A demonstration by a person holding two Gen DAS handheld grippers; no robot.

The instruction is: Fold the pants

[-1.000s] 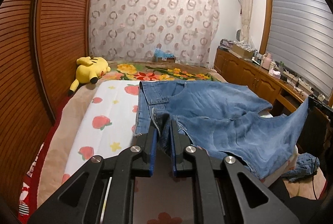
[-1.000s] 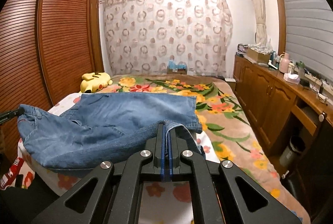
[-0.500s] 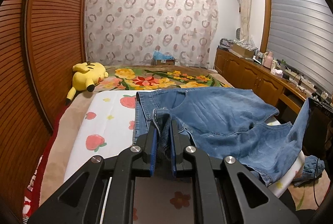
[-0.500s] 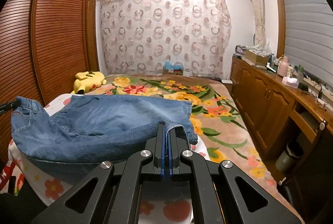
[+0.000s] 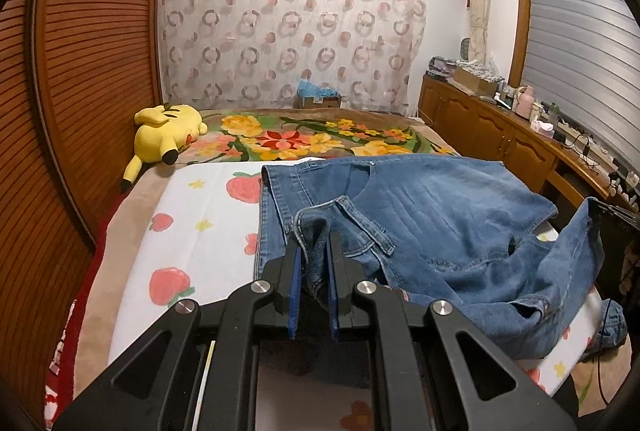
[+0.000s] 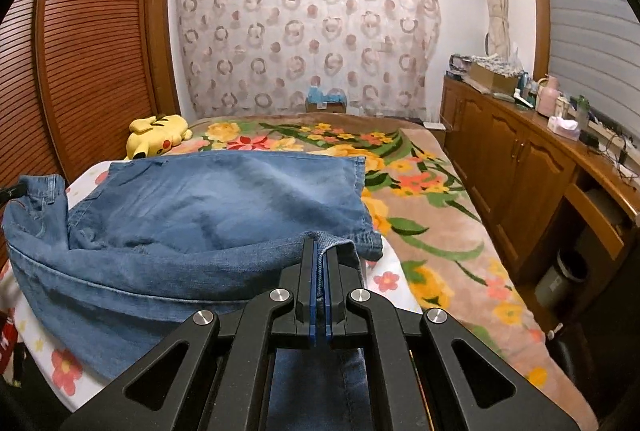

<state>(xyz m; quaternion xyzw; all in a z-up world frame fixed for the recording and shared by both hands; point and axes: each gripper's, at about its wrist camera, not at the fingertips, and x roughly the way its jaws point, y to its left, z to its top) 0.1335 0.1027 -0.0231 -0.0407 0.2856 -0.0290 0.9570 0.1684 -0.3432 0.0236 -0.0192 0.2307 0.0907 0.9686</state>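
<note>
Blue denim pants (image 5: 432, 215) lie across the bed, one half flat, the other lifted over it. My left gripper (image 5: 314, 239) is shut on the bunched waistband end, with denim pinched between its blue pads. My right gripper (image 6: 320, 247) is shut on the hem of a leg (image 6: 224, 207), the cloth draped off to the left of it. In the right wrist view the waistband (image 6: 36, 191) hangs at the far left edge; in the left wrist view the held leg end (image 5: 588, 215) rises at the far right.
A white strawberry-print sheet (image 5: 200, 231) covers the near part of the bed, a floral blanket (image 6: 420, 199) the far part. A yellow plush toy (image 5: 164, 135) lies at the far left. Louvred wardrobe doors (image 5: 80, 71) stand left, wooden cabinets (image 6: 520, 167) right.
Both grippers have carried their ends of the pants forward over the bed toward the curtain. The lifted half now hangs further over the flat half. Neither grip has changed.
</note>
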